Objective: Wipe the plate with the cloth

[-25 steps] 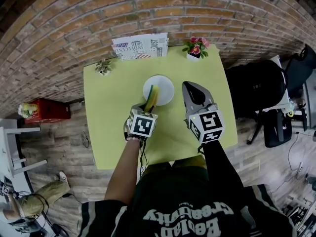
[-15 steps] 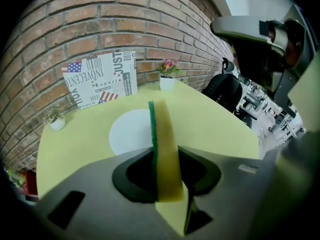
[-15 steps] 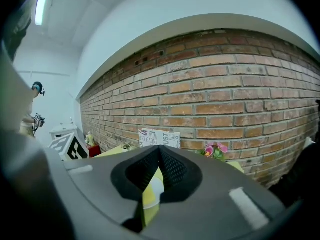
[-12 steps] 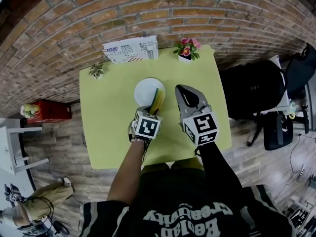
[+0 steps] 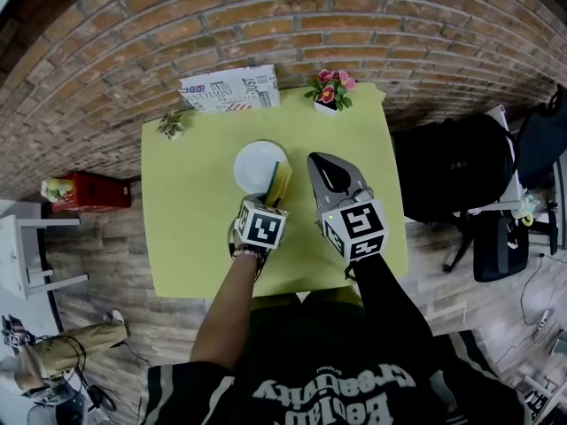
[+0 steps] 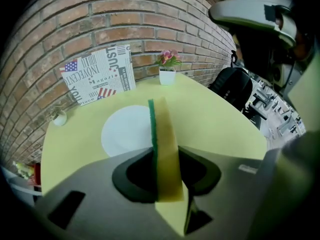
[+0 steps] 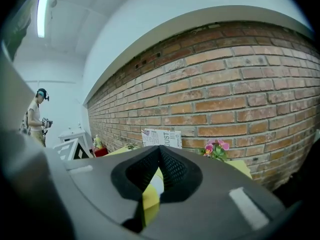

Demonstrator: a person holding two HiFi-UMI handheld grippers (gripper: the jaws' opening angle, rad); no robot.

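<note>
**Yellow sponge clamped in left tongs at the plate's edge**

We see the left tongs (image 5: 270,200) closed on a yellow sponge (image 5: 280,181) with a green scrub layer. In the left gripper view the sponge (image 6: 162,149) stands on edge between the jaws of the left tongs (image 6: 165,156), green side facing left. The white plate (image 5: 254,165) lies just ahead and left of these tongs on the lime-green table (image 5: 186,211). From the head view the sponge tip sits over the plate's right rim; we cannot tell if it touches. The right tongs (image 5: 326,162) are just right of the sponge, and they hold nothing. In the right gripper view the jaws of the right tongs (image 7: 160,149) meet at the tips. Beyond both tongs, a folded newspaper (image 5: 229,89) and a potted flower (image 5: 328,91) stand against the brick wall (image 5: 354,25). A small plant (image 5: 170,127) is at the far left corner.
</note>
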